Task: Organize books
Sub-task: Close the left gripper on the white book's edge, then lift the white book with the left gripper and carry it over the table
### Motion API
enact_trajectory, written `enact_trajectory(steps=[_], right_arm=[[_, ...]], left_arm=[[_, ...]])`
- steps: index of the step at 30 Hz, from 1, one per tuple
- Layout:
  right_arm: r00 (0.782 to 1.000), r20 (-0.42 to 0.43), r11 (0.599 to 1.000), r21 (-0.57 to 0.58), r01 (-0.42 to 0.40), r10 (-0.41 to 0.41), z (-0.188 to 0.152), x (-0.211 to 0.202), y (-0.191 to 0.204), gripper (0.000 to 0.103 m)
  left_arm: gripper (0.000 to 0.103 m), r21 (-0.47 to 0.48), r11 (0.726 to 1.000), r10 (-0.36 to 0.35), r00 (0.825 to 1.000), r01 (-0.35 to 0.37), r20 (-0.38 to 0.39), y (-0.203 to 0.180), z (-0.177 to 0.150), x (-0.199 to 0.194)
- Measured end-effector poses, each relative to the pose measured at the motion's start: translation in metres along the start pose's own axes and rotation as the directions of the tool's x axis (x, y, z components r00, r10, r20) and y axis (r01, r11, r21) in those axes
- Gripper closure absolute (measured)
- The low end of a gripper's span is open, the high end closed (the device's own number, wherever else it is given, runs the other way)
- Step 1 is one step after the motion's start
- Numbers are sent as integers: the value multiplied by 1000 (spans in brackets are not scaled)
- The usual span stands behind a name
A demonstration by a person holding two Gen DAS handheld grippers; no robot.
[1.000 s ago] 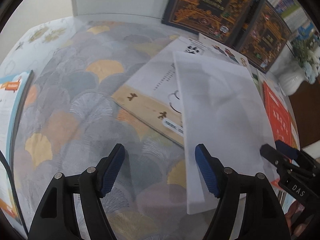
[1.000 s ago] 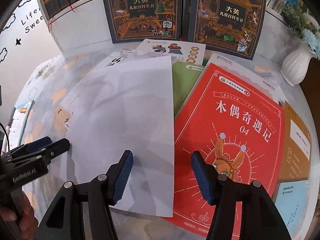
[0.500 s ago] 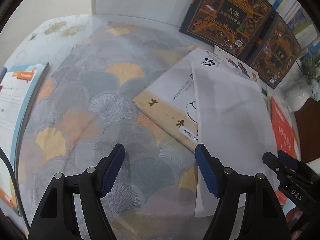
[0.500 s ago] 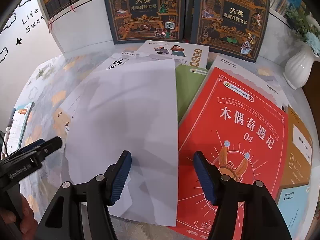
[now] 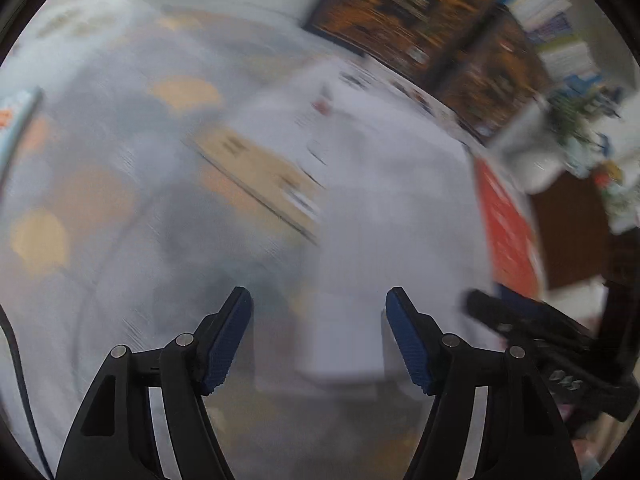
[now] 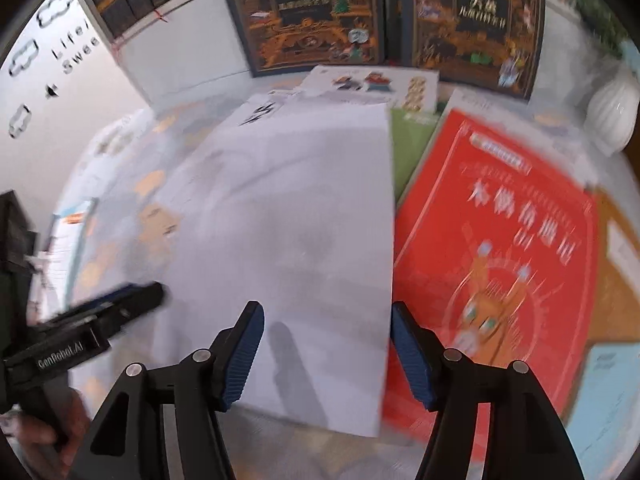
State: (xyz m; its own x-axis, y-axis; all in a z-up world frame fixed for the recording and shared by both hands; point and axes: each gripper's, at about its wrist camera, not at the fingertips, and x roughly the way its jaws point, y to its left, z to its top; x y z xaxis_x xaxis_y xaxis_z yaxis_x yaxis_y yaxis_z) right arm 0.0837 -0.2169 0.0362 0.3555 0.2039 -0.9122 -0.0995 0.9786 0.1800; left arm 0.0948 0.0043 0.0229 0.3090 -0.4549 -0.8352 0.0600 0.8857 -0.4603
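Left gripper (image 5: 319, 336): fingers (image 5: 228, 340) wide apart, nothing between them, hovering over the near left edge of the white book (image 5: 392, 216). Right gripper (image 6: 327, 354): fingers (image 6: 412, 360) likewise spread, empty, straddling the near right edge of the same white book (image 6: 288, 240).

White book lying flat on the desk (image 5: 100, 208), blank cover up, overlapping a white and tan book (image 5: 256, 164) to its left and touching a red book (image 6: 500, 240) on its right. Green cover (image 6: 408, 148) peeking out between white and red at the far end. Illustrated white booklet (image 6: 372, 84) just beyond the white book. Orange-brown book (image 6: 618, 280) and pale blue book (image 6: 608, 392) right of the red one. Another blue-edged book (image 5: 16, 116) well apart at the far left of the desk.

Two dark ornate encyclopedia volumes (image 6: 308, 12) standing upright against the back, side by side. White vase (image 6: 612, 112) with greenery at the far right. Fan-patterned tablecloth in grey, orange and yellow covering the desk.

Left wrist view heavily blurred; finer detail not readable there.
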Motion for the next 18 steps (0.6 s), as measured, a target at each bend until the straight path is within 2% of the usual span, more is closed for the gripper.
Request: enact_trajectory(steps=[1,3,4,6,10,12,15,18], right_arm=[[1000,-12,1000,-11,-9,9,-6,-2,6,43],[999,-19,998,-55,33,-34,-20,-6,20,43],[998,-15,996,-68,58,-60,-31,-10,24,43],[998,-25,997,-48,57,-58,-48,-15,20,43],[997,-42,998,10,60,-59,-66,-21,-1,43],[998,-11,998,25,56,-55,-59,-30,-6,43],[996,48,997,21,70,-71,-31,-36,-2,43],[990,69,992,16,125,-126,-6,-24,4,43]], left_arm=[[36,50,998,28,1000,-27,-8,-9,-10,0],[36,102,990,94,995,-95,12,-17,-27,-5],[36,89,992,88,996,-88,5,-14,-35,-8],[36,39,997,64,998,-64,-8,-2,-42,-13],[35,24,995,101,994,-102,38,11,-27,-28],[28,26,992,124,990,-126,61,17,-8,-29],[28,29,993,117,993,-118,31,23,17,-13],[28,62,992,113,994,-112,-7,18,29,5]])
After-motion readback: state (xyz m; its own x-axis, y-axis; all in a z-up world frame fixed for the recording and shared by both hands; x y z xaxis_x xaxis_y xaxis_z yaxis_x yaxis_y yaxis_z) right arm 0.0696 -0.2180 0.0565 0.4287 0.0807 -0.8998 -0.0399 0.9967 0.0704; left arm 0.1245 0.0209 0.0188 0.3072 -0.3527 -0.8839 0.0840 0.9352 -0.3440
